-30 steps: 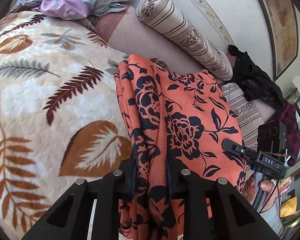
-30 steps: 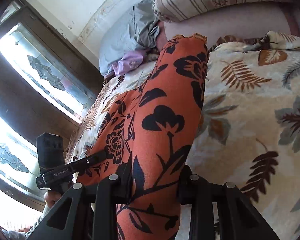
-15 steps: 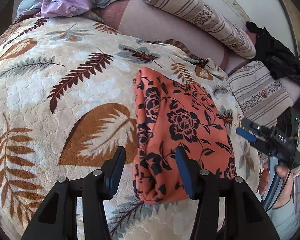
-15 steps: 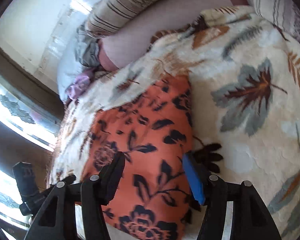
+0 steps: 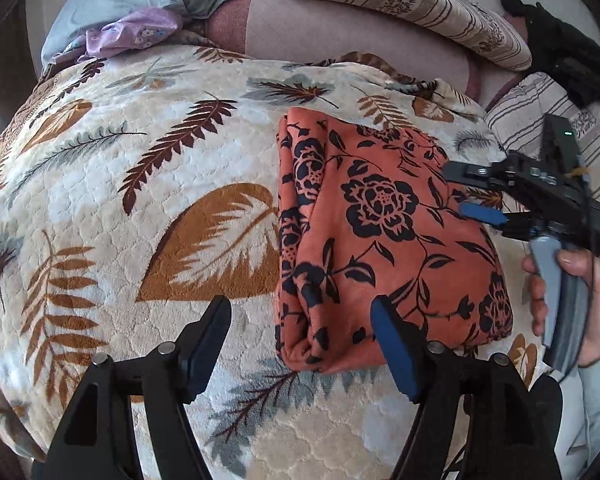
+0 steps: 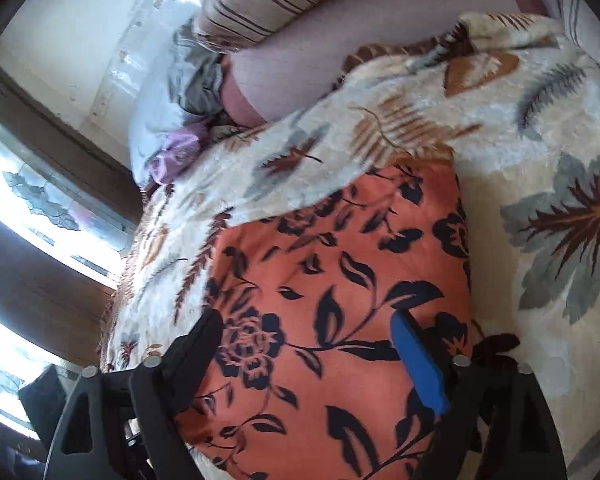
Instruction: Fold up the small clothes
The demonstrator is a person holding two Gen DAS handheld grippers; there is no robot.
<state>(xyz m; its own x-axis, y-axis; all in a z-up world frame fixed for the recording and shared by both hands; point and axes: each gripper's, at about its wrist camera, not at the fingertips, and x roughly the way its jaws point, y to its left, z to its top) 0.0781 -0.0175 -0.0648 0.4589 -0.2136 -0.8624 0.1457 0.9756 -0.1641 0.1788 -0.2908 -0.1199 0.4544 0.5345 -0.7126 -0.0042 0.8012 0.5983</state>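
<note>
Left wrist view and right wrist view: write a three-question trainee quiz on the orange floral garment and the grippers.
1. True or false: the left gripper clamps the orange black-flowered folded garment.
2. The garment lies on: A) cream leaf-print plush blanket B) wooden floor C) chair.
3. Fill in: the right gripper has its jaws ____.

Key: 1 false; 2 A; 3 open.

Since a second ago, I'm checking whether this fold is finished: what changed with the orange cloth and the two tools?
Both tools let go. The left tool and right tool, earlier shut on the lifted orange floral cloth, now stand open, and the cloth lies folded flat on the leaf-print blanket. The striped bolster and clothes pile stayed put.
</note>
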